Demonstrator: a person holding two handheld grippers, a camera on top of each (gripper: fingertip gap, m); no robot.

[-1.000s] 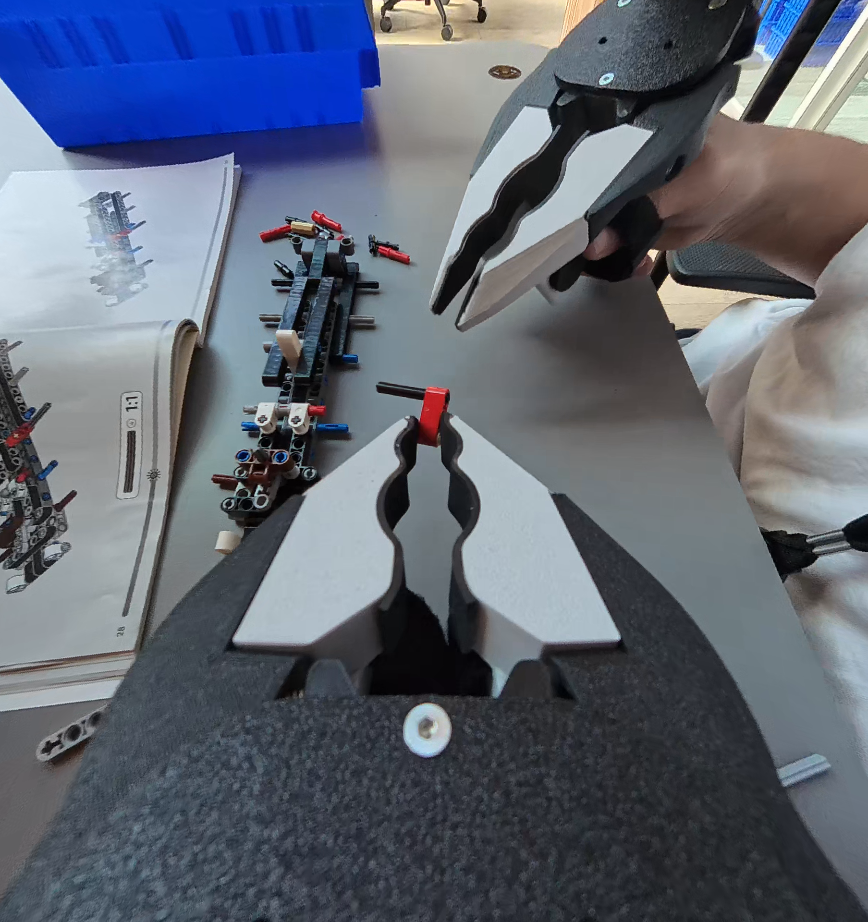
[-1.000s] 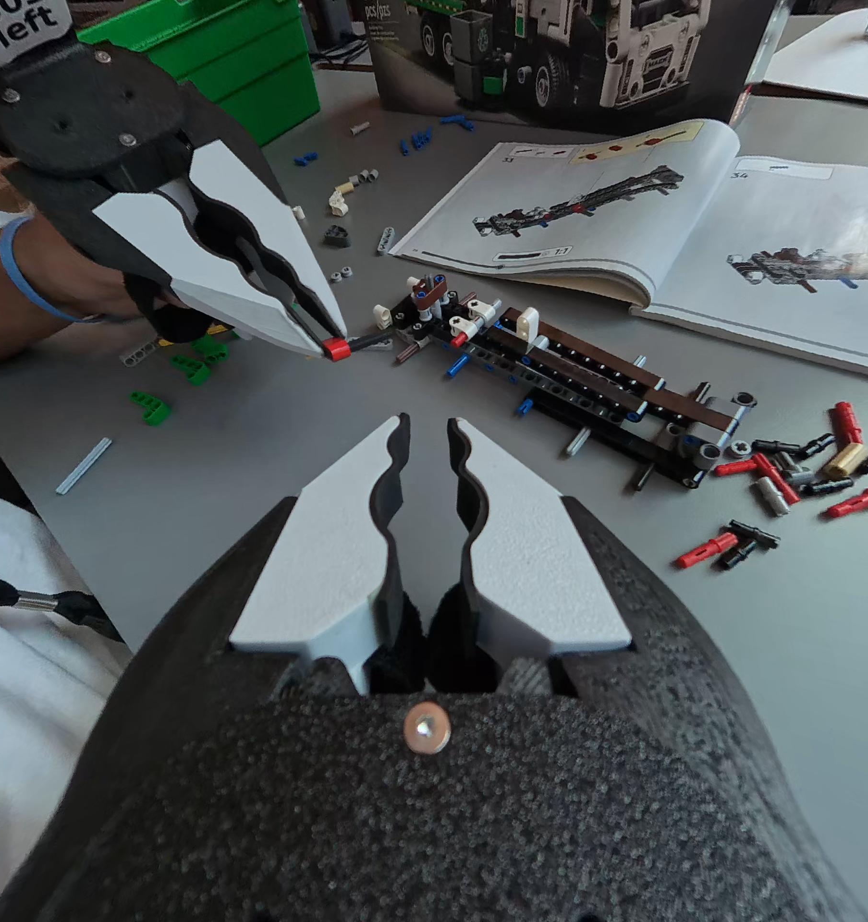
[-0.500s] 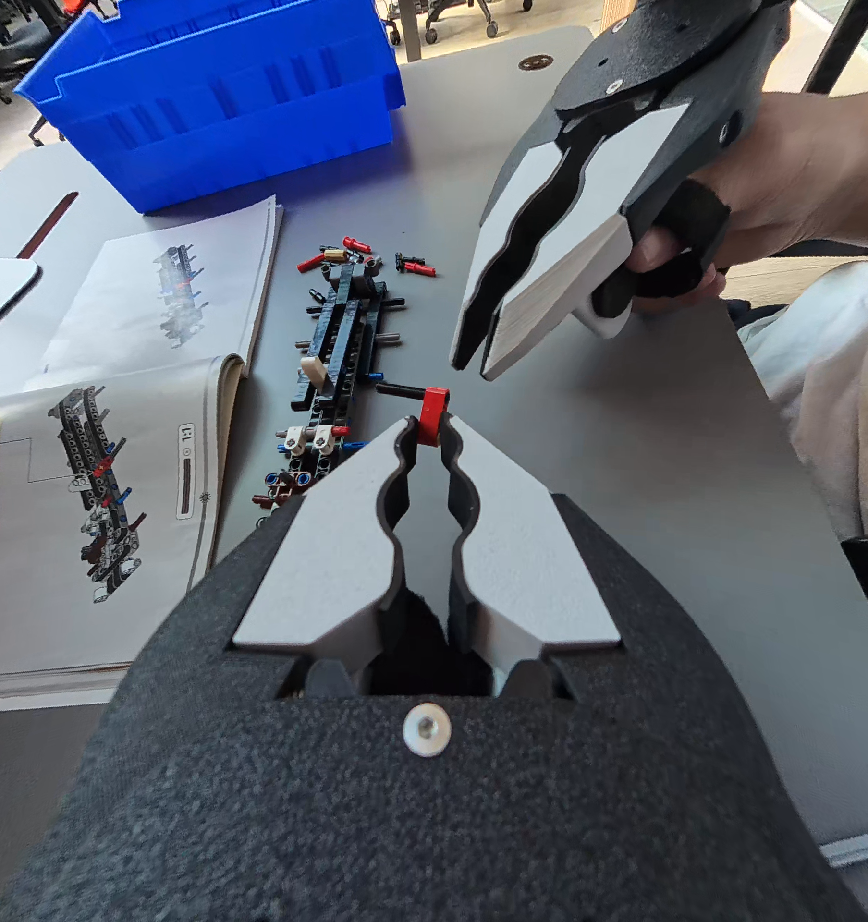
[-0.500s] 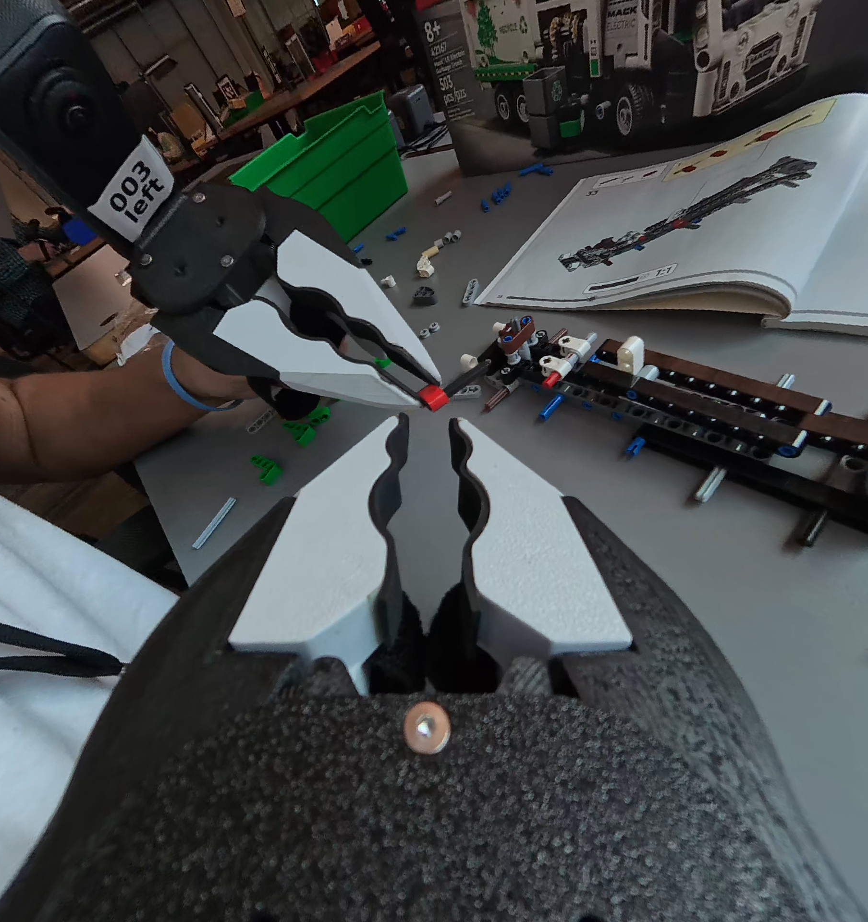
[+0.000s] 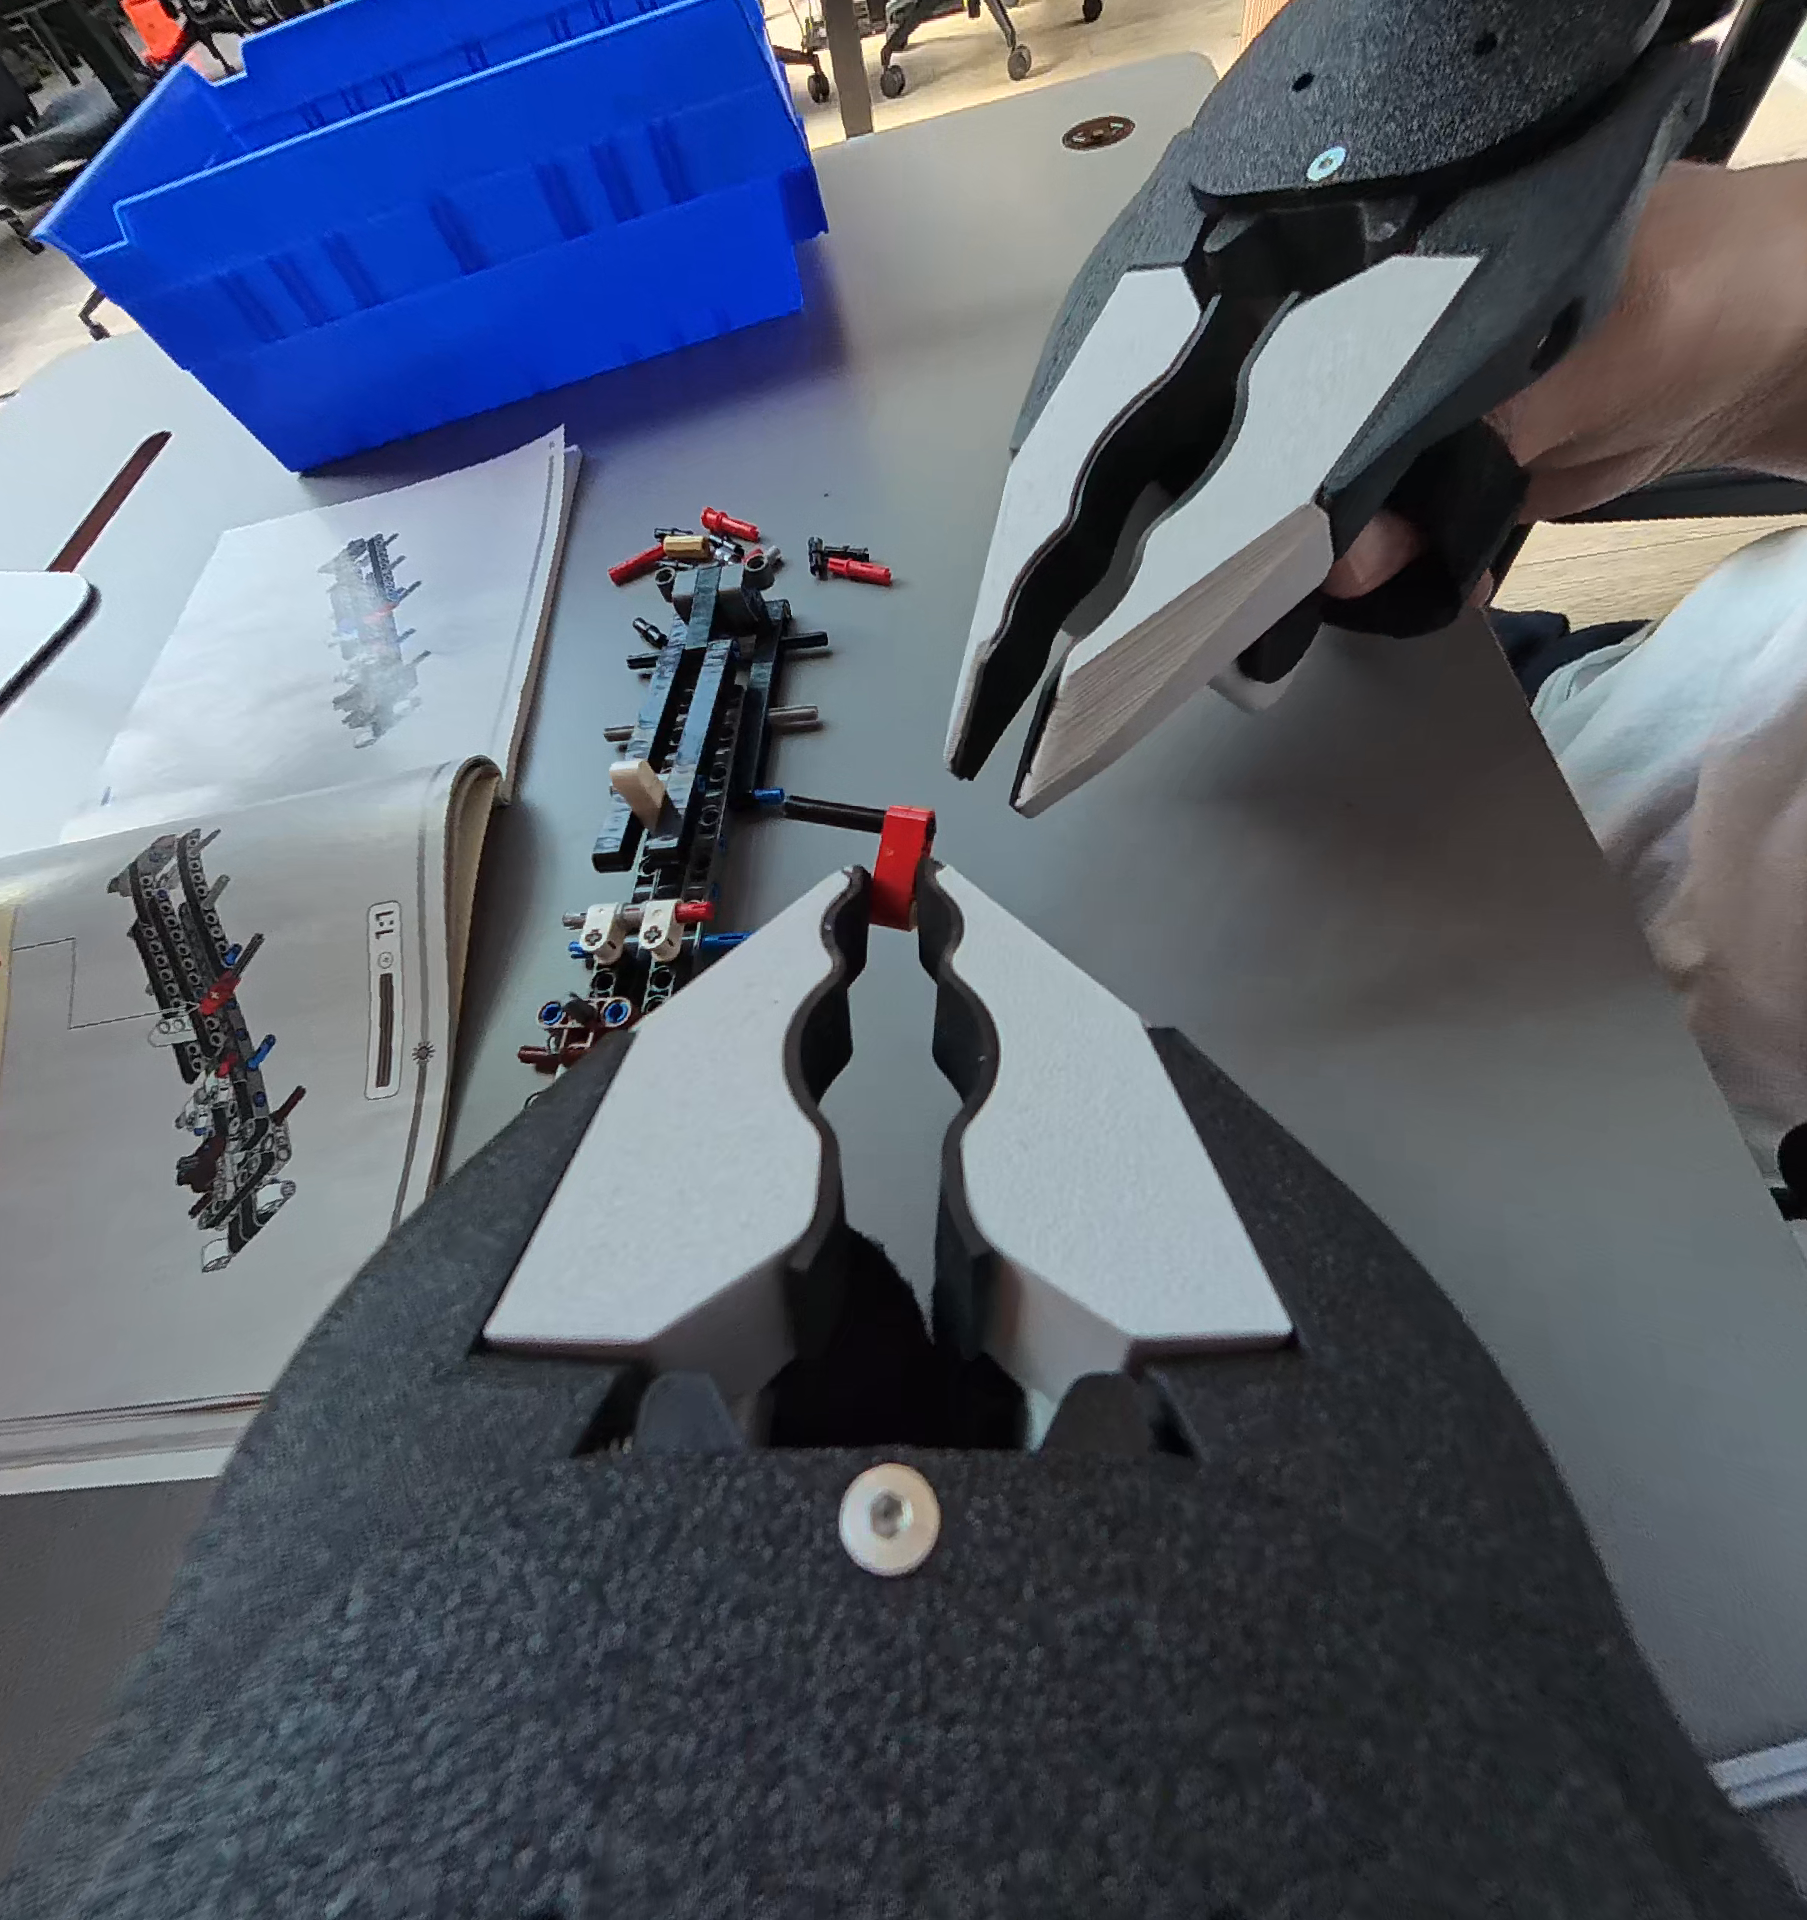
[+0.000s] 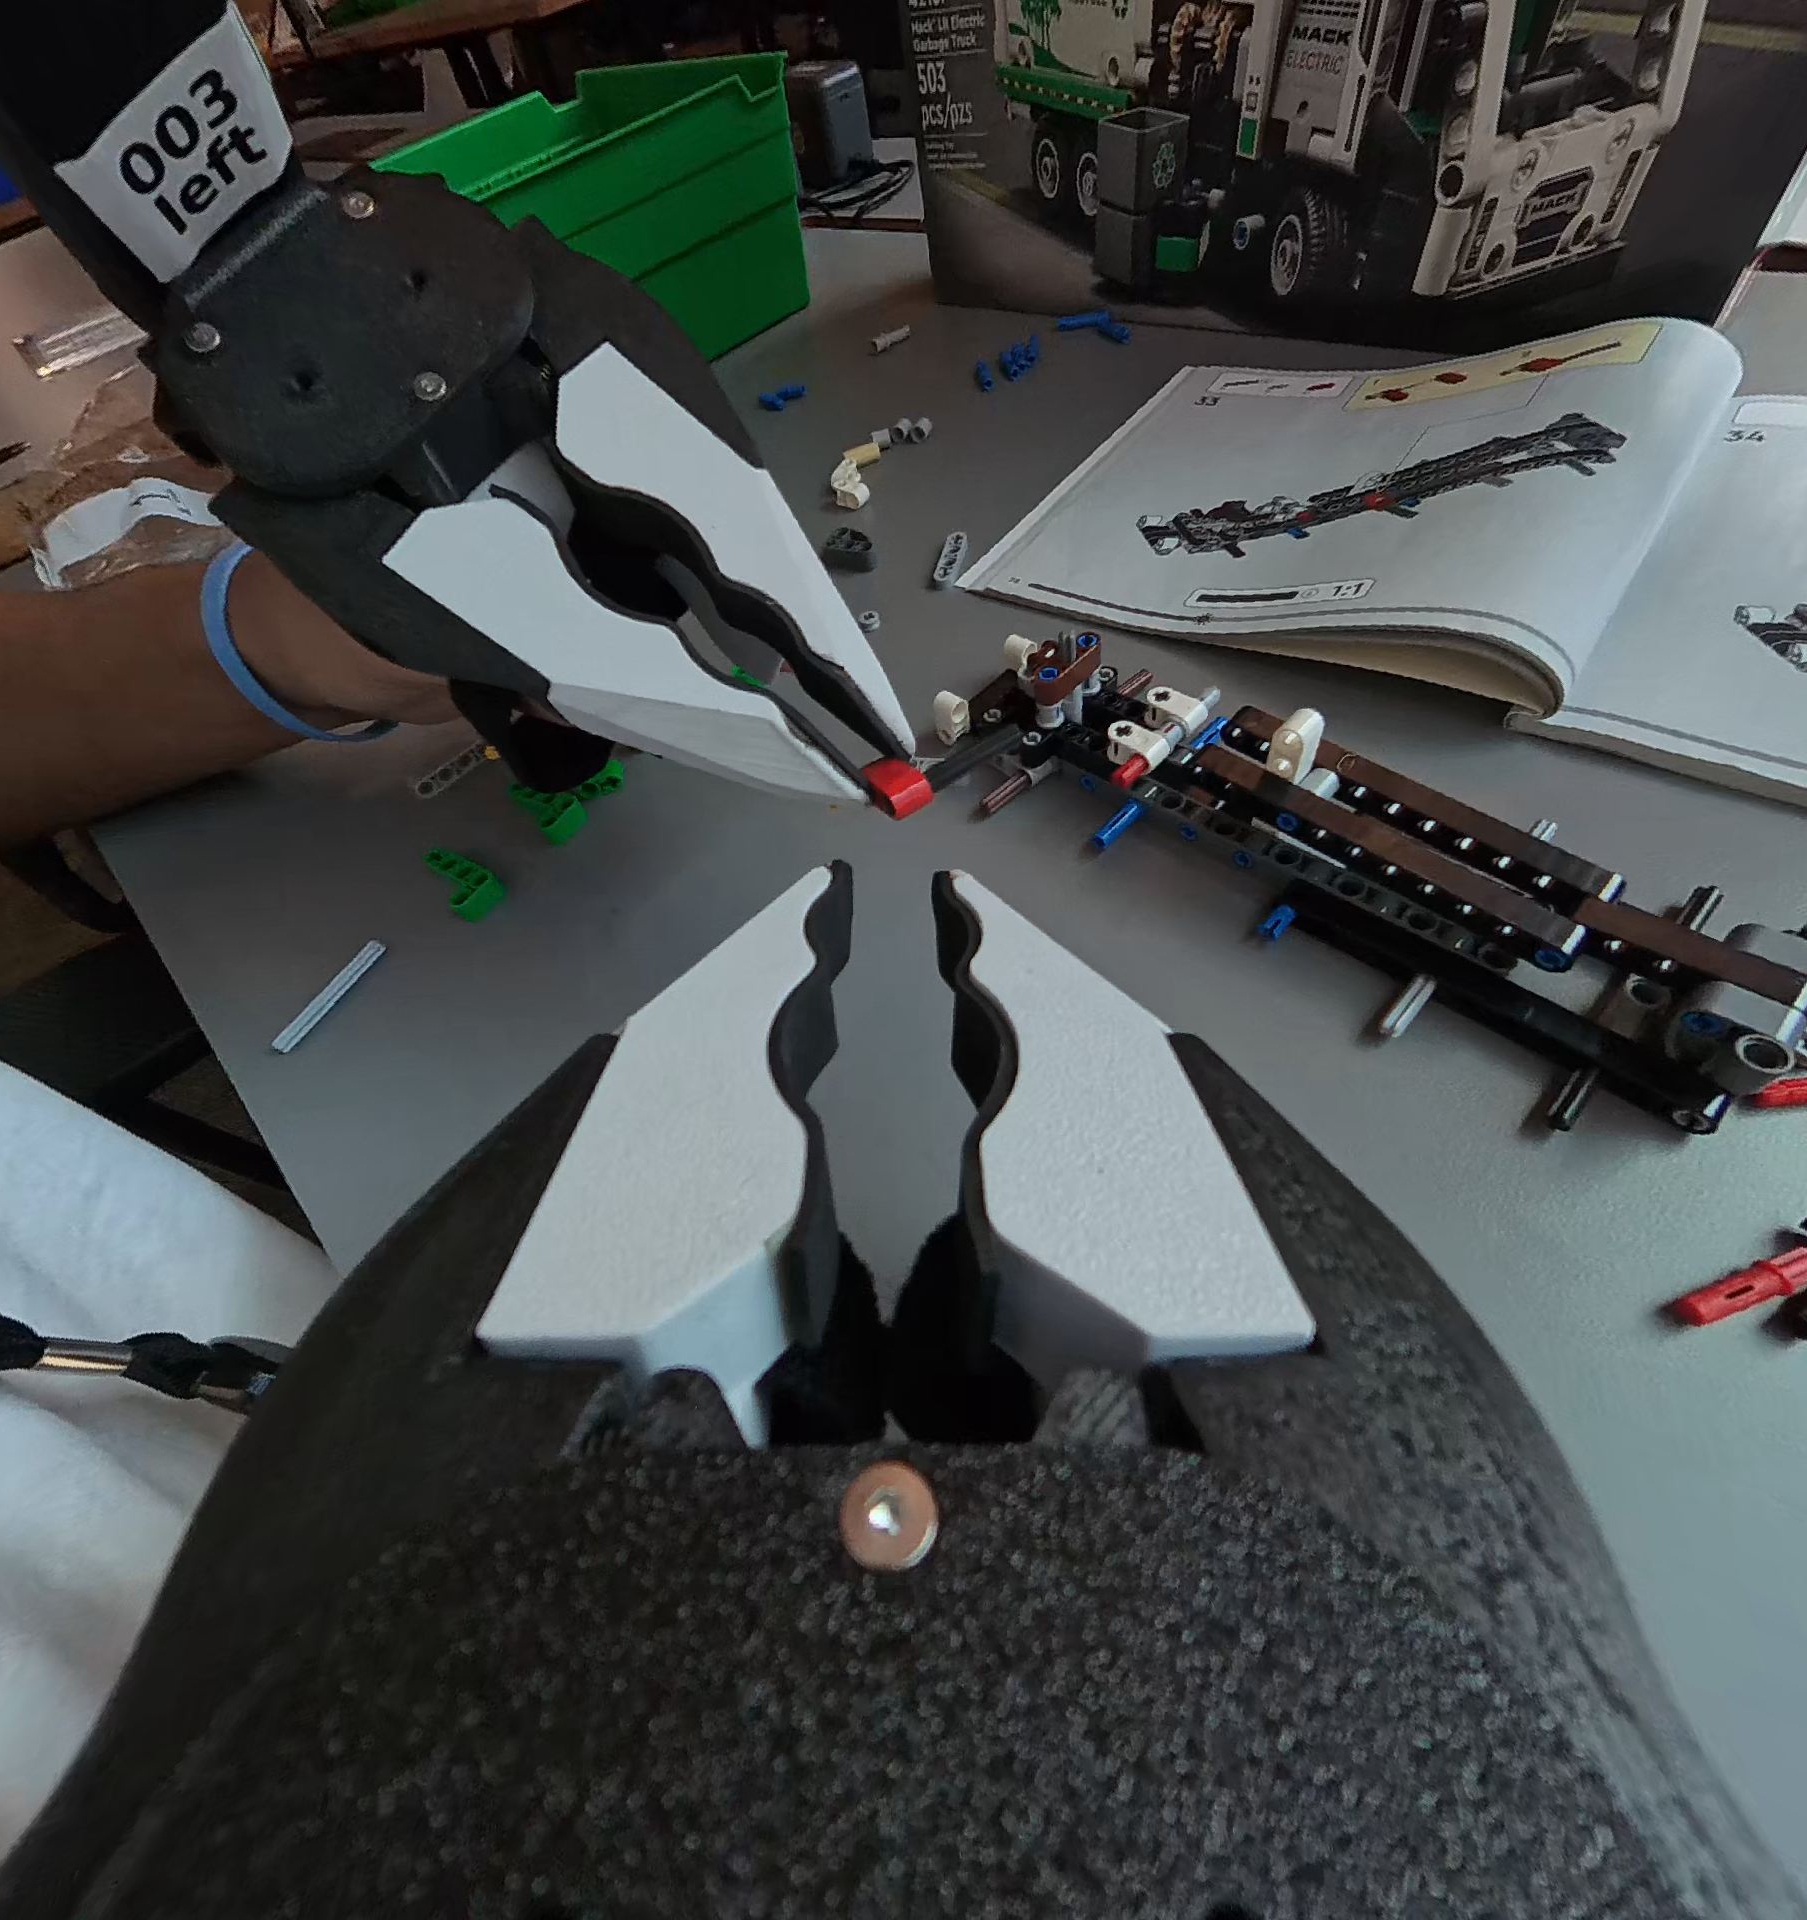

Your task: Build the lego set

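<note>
Left tongs [image 5: 891, 883] grip a red connector [image 5: 901, 864] on a black axle [image 5: 834, 812] above the desk [image 5: 1242, 935]; right tongs [image 6: 888, 878] hover open nearby, holding nothing.

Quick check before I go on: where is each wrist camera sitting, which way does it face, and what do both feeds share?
Left wrist view: sits behind the left gripper, faces across the table toward the blue bin; the fingers pinch a red connector; a hand holds the right gripper.
Right wrist view: sits behind the open right gripper, faces the toy box; a forearm shows.
Shared: both grippers, connector, brick chassis, instruction booklet.
</note>
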